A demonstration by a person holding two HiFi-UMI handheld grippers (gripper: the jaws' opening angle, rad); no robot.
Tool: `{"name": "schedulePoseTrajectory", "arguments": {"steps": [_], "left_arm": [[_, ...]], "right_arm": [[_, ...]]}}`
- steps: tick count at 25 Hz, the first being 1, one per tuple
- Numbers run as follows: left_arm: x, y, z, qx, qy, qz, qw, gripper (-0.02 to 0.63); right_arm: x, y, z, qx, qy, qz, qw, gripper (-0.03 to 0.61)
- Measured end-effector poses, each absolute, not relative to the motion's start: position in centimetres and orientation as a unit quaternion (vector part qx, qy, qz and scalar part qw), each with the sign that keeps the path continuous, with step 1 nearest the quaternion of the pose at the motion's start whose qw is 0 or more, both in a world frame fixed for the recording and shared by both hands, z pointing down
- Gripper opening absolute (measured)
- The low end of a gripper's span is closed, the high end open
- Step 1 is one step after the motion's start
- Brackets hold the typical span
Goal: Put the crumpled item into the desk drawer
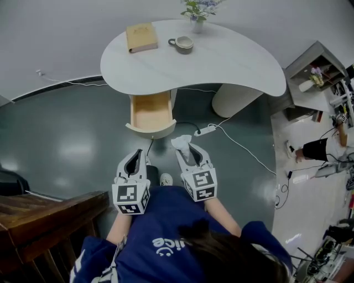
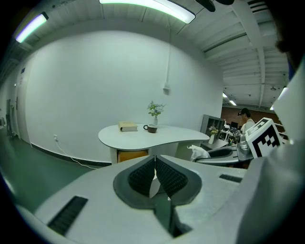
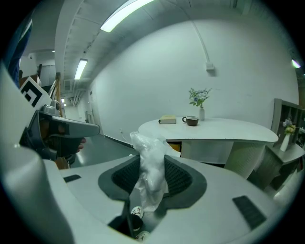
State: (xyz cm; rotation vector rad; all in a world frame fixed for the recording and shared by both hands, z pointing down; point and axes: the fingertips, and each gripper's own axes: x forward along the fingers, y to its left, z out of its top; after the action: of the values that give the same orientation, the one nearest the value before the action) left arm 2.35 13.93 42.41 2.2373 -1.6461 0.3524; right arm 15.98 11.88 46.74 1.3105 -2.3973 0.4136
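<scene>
The crumpled item (image 3: 149, 167), a wad of thin white plastic, sticks up between the ribbed pads of my right gripper (image 3: 151, 161), which is shut on it. In the head view that gripper (image 1: 186, 148) holds the wad (image 1: 180, 142) just short of the open wooden drawer (image 1: 150, 112) under the white desk (image 1: 221, 58). My left gripper (image 1: 134, 155) hangs beside it, pads together with nothing between them (image 2: 155, 164). The left gripper view shows the drawer (image 2: 133, 155) ahead and the wad (image 2: 198, 151) to the right.
A book (image 1: 141, 37), a mug (image 1: 183, 43) and a small vase of flowers (image 1: 197, 11) stand on the desk. A power strip with white cable (image 1: 206, 130) lies on the floor right of the drawer. A dark wooden bench (image 1: 50, 213) is at my left.
</scene>
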Motion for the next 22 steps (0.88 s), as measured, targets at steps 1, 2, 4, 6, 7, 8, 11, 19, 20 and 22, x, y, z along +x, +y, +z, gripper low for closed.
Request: {"name": "schedulePoseTrajectory", "arguments": {"steps": [1,2,4,6,7,8,11,19,20,22], "left_arm": [[2.2,13.7,42.6,0.787,-0.580,0.124,0.172,0.012],[2.0,13.4,42.7,0.786,-0.581,0.124,0.173,0.012],[1.5,12.4,43.0,0.785,-0.581,0.123,0.175,0.012],[1.0,11.2,43.2,0.786,-0.581,0.122,0.174,0.012],[0.8,10.6,43.3,0.787,-0.580,0.122,0.174,0.012],[0.6,10.0,43.3,0.788,-0.579,0.122,0.172,0.012],[-0.2,7.8,43.2,0.792,-0.573,0.123,0.170,0.012],[-2.7,1.4,44.6,0.803,-0.552,0.134,0.183,0.012],[-3.0,0.5,44.7,0.805,-0.549,0.133,0.183,0.012],[-3.6,-1.2,44.8,0.811,-0.540,0.135,0.181,0.012]], "right_arm": [[15.9,11.7,46.8,0.465,-0.852,0.147,0.190,0.161],[15.7,11.6,46.8,0.464,-0.852,0.147,0.192,0.163],[15.5,10.9,46.9,0.466,-0.851,0.145,0.195,0.163],[15.3,9.9,46.9,0.470,-0.848,0.144,0.195,0.163],[15.2,9.4,46.9,0.472,-0.847,0.143,0.196,0.163],[15.2,8.9,46.8,0.474,-0.846,0.143,0.196,0.163],[14.8,6.9,46.6,0.482,-0.841,0.143,0.198,0.163],[12.1,1.8,47.4,0.491,-0.830,0.151,0.216,0.164],[11.6,1.1,47.5,0.492,-0.829,0.152,0.218,0.163],[10.8,-0.1,47.7,0.493,-0.827,0.153,0.223,0.164]]}}
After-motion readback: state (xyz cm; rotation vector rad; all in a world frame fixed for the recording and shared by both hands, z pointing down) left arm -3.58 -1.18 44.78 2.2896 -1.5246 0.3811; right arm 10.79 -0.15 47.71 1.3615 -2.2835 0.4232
